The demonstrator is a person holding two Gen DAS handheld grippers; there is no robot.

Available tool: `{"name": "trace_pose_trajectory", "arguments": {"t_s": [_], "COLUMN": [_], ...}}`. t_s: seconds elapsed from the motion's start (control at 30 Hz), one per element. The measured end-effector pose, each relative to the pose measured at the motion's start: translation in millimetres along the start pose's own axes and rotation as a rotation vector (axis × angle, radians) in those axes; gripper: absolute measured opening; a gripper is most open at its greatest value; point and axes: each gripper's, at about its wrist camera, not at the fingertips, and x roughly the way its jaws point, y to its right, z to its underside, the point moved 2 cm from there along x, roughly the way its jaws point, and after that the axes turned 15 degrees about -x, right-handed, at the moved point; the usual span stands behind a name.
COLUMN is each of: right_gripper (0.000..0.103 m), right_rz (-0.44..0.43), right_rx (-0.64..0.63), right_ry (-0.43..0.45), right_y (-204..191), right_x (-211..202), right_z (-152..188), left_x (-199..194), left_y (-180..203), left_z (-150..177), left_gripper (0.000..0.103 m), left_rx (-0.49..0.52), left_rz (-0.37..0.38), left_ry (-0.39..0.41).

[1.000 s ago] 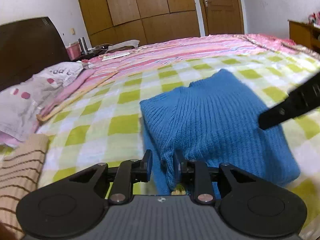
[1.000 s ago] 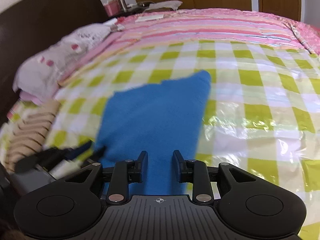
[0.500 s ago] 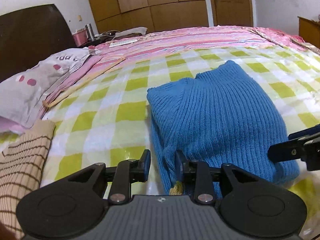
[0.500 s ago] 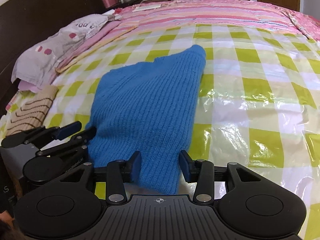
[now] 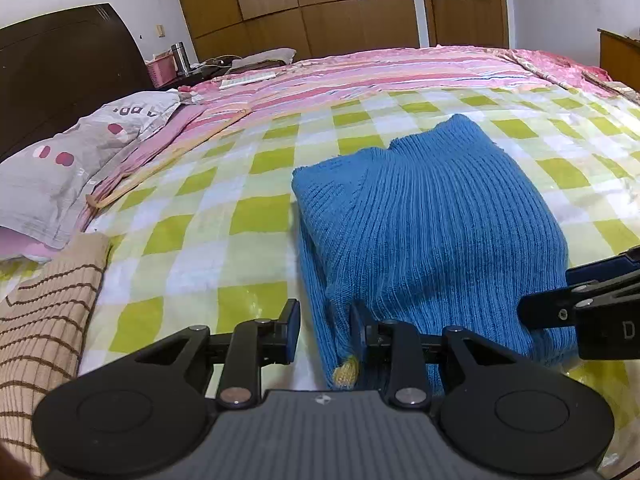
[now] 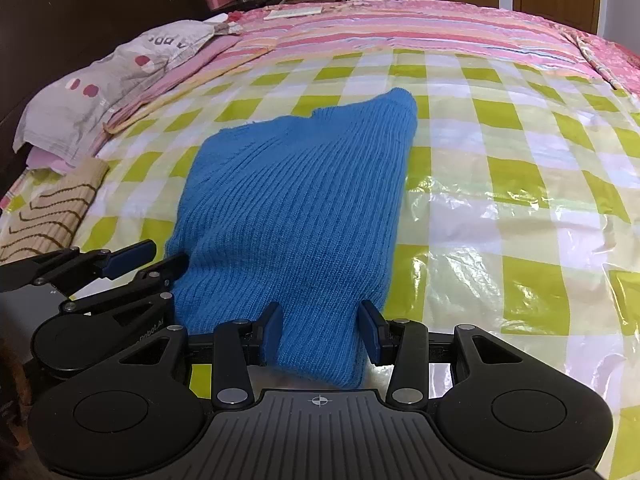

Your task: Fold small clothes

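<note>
Blue ribbed knit fills the gap of my right gripper (image 6: 319,332): its jaws have just been opening and stand apart, pads either side of the near hem of the blue sweater (image 6: 296,216) without pinching it. My left gripper (image 5: 325,326) stands narrowly parted at the sweater's near left corner, the cloth's edge between the pads, one pad clear of it. The sweater lies folded on the green-checked plastic sheet (image 6: 500,184) near the bed's near edge. A striped beige garment (image 5: 44,312) lies by the sheet's left edge, a grey pillow (image 5: 76,160) beyond it.
</note>
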Motion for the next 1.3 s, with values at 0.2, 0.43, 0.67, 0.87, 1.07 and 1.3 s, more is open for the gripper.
{"name": "trace_pose_trajectory", "arguments": {"t_s": [0.2, 0.43, 0.67, 0.87, 1.07, 1.3], "right_gripper": [0.042, 0.048, 0.051, 0.051, 0.051, 0.051], "right_rz": [0.004, 0.012, 0.025, 0.035, 0.039, 0.036], "right_rx": [0.002, 0.005, -0.002, -0.02, -0.022, -0.009], "right_ry": [-0.005, -0.006, -0.01, -0.015, -0.024, -0.012], "right_y": [1, 2, 2, -1, -3, 0], "right_x": [4, 4, 2, -1, -7, -18], "right_z": [0, 0, 0, -3, 0, 0], "left_x": [3, 4, 5, 5, 7, 10], "left_y": [-2, -2, -4, -6, -15, -24], "left_z": [0, 1, 1, -1, -3, -4], "left_gripper": [0.036, 0.037, 0.04, 0.041, 0.052, 0.057], "left_rx": [-0.006, -0.001, -0.005, -0.01, -0.032, -0.071], "left_rz": [0.01, 0.012, 0.016, 0.024, 0.033, 0.045], "left_ry": [-0.006, -0.005, -0.007, -0.014, -0.03, -0.054]}}
